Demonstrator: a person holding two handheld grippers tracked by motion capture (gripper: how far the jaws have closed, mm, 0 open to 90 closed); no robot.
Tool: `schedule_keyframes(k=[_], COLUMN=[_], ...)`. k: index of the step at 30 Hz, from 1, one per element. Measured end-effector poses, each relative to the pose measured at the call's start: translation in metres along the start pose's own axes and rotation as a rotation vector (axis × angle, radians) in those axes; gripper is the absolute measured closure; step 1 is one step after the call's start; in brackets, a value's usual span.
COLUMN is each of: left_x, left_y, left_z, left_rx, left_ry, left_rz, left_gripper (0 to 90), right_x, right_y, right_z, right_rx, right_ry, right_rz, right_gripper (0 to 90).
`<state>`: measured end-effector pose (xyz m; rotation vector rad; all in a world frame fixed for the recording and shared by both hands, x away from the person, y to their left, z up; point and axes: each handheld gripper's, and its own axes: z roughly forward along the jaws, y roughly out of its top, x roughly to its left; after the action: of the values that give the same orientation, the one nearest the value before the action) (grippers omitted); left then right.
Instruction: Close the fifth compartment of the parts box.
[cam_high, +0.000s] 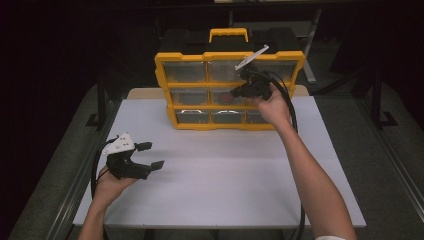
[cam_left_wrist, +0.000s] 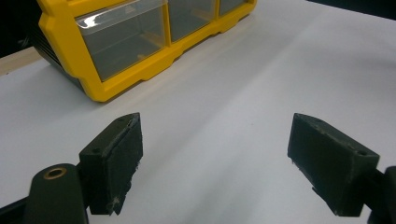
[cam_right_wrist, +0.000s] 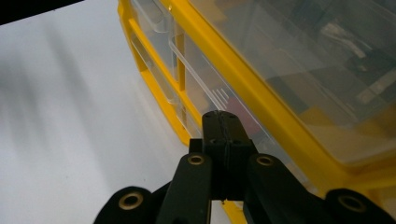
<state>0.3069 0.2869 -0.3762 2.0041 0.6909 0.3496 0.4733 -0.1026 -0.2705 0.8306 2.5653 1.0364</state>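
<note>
Now right hand-held gripper (cam_right_wrist: 223, 122) pinched closed at yellow organizer (cam_high: 165, 80) drawer – perhaps touching; left hand-held gripper (cam_left_wrist: 215, 163) wide.

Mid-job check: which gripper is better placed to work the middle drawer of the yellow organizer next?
Right. The right gripper is already at the middle-row drawer of the yellow organizer, jaws shut at its clear front. The left gripper is open above the table, well short of the organizer, so it would probably have to travel.
</note>
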Motion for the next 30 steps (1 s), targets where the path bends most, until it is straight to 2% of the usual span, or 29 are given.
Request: schedule_keyframes(k=[5,6,10,12,14,16,21,23,30], left_x=[0.0,0.0,-0.001,-0.001,0.0,0.0,-0.001,-0.001,-0.001], left_y=[0.0,0.0,0.0,0.0,0.0,0.0,0.0,0.0,-0.001], left_z=[0.0,0.0,0.001,0.001,0.001,0.0,0.002,0.003,0.005], left_rx=[-0.002,-0.002,-0.002,-0.002,-0.001,0.016,0.011,0.014,0.023], left_ry=[0.001,0.0,-0.001,-0.001,-0.001,0.0,0.002,0.001,-0.001], left_rz=[0.0,-0.001,-0.007,-0.007,-0.003,0.002,0.004,0.009,0.005], left_gripper=[18.2,18.2,18.2,18.2,18.2,18.2,18.2,18.2,18.2], right_x=[0.0,0.002,0.003,0.002,0.002,0.002,0.003,0.004,0.006], right_y=[0.0,0.0,-0.001,-0.002,-0.004,-0.008,-0.019,-0.024,-0.039], right_z=[0.0,0.0,0.0,0.0,0.0,-0.001,-0.001,-0.002,-0.002], right_rx=[-0.002,-0.005,-0.009,-0.012,-0.018,-0.03,-0.048,-0.07,-0.086], right_ry=[-0.01,-0.004,-0.005,0.008,0.013,0.039,0.065,0.09,0.116], right_rz=[-0.005,0.011,0.011,0.014,-0.003,0.011,0.037,0.072,0.088], right_gripper=[89.0,89.0,88.4,84.5,82.2,79.8,73.2,70.8,65.7])
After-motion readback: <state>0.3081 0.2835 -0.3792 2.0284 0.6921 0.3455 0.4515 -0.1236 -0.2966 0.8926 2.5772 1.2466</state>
